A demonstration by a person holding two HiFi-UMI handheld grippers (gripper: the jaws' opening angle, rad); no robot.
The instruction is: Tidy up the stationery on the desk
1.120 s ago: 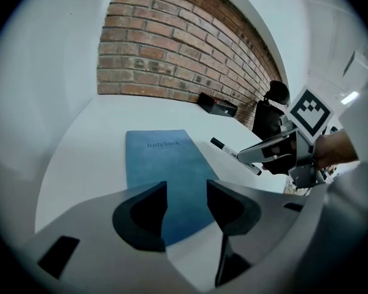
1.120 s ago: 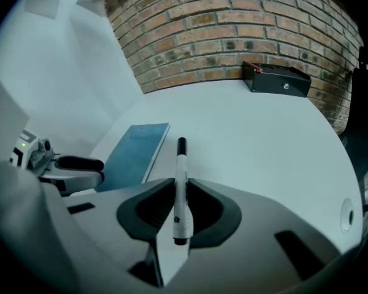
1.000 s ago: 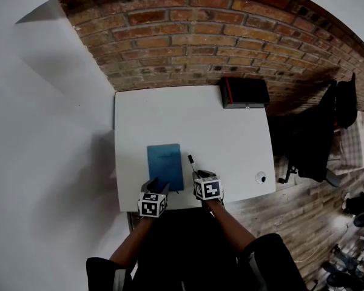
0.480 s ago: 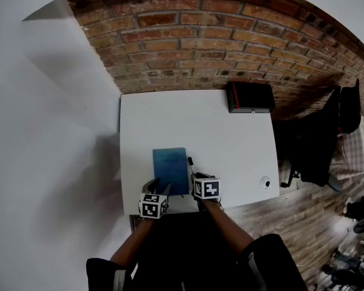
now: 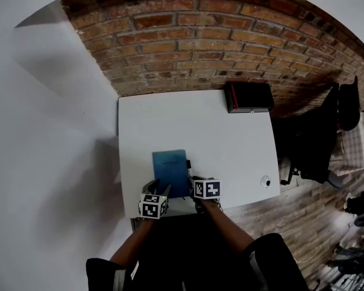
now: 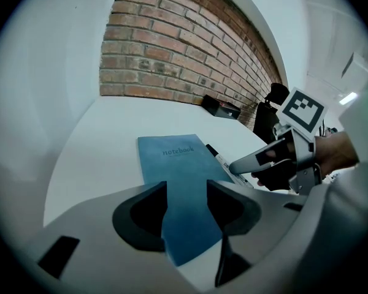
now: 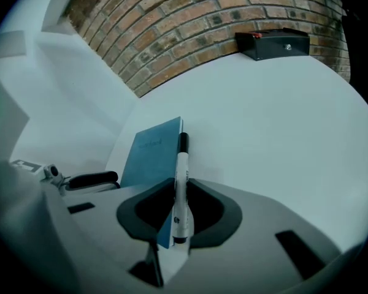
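Right tool [image 7: 181,195] clamps marker [image 7: 182,161], long axis toward frame top, just right of notebook [image 7: 148,155]; left tool [image 6: 187,192] gapes, straddling notebook near end.

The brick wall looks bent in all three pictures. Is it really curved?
Probably not; it looks like wide-angle lens distortion. Head view: the brick wall arches over the desk. Left gripper view: the brick rows fan out and black corners ring the picture. Right gripper view: same bowing; the right tool, close to the lens, looks soft, and the marker looks sharper.
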